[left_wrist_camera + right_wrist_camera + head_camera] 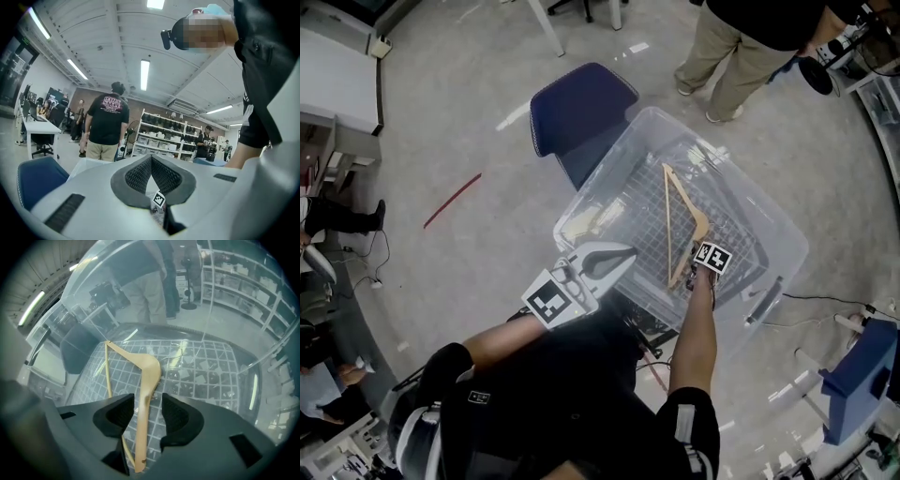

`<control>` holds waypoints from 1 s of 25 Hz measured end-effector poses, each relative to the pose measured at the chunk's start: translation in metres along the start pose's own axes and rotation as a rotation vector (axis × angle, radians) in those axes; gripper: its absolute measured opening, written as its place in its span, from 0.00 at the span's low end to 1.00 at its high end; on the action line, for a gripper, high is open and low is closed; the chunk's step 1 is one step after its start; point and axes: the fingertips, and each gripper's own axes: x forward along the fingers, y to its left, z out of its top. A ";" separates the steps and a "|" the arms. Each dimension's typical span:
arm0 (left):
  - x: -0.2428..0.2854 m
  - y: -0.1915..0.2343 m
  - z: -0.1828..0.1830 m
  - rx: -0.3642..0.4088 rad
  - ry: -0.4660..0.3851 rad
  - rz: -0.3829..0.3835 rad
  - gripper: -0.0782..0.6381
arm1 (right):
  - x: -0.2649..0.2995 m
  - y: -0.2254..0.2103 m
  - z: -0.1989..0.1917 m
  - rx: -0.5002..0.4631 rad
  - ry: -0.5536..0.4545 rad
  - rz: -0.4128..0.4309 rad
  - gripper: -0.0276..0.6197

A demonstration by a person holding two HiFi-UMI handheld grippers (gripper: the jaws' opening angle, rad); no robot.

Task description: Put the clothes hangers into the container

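Head view, container (769,217): a clear plastic tub stood on the floor just ahead of you, with a wire grid (642,220) covering its bottom.
Head view, hanger (680,220): a pale wooden one lay inside the container on the wire grid, its lower end by your right hand's tool.
Head view, left gripper (623,255): you held it over the near rim of the container, apart from the hanger.
Head view, right gripper (705,262): you had it reaching down into the container at the hanger's near end.
Head view, surroundings: a blue chair (581,112) stood just beyond the container, a standing person (741,47) was farther off, and a red line (452,200) marked the floor to the left.
Left gripper view, left gripper (151,159): its two pads met at their tips, and nothing was held between them.
Left gripper view, background: the standing person (108,124) in a dark T-shirt had their back to you, with shelves (164,133) behind and the blue chair (37,180) at lower left.
Right gripper view, right gripper (147,401): its jaws stood narrowly apart, with one arm of the hanger (147,376) running between the pads and a sliver of gap on each side.
Right gripper view, hanger: it rested on the wire grid (206,366) inside the container (225,310), its metal hook (177,352) pointing away from you.
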 end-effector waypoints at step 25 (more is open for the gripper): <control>-0.166 -0.050 0.028 0.013 -0.093 -0.203 0.14 | -0.404 0.221 -0.067 -0.119 -0.831 -0.095 0.07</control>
